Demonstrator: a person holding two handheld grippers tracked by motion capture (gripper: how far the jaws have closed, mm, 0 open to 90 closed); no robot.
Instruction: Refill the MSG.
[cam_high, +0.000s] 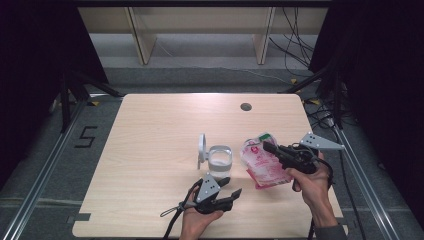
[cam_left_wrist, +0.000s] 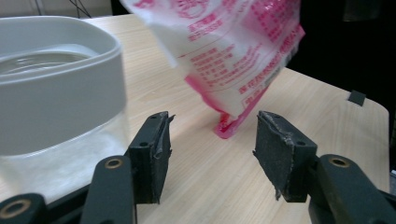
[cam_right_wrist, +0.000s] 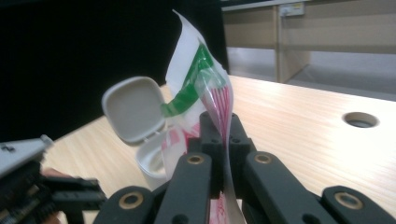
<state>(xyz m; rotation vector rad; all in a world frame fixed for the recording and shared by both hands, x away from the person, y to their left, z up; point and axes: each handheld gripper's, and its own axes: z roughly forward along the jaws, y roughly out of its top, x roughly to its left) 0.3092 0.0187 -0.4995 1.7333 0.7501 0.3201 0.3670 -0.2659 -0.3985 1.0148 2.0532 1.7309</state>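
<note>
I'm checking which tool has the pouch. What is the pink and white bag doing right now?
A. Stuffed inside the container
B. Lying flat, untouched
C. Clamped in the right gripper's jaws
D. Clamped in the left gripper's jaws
C: the right gripper is shut on the bag, while the left gripper stands open beside the open-lidded container.

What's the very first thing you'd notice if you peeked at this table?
The pink and white bag, pinched near its top by the right gripper and standing tilted on the table. Just left of it sits a clear container with its white lid flipped open, and the left gripper waits open beside it.
</note>
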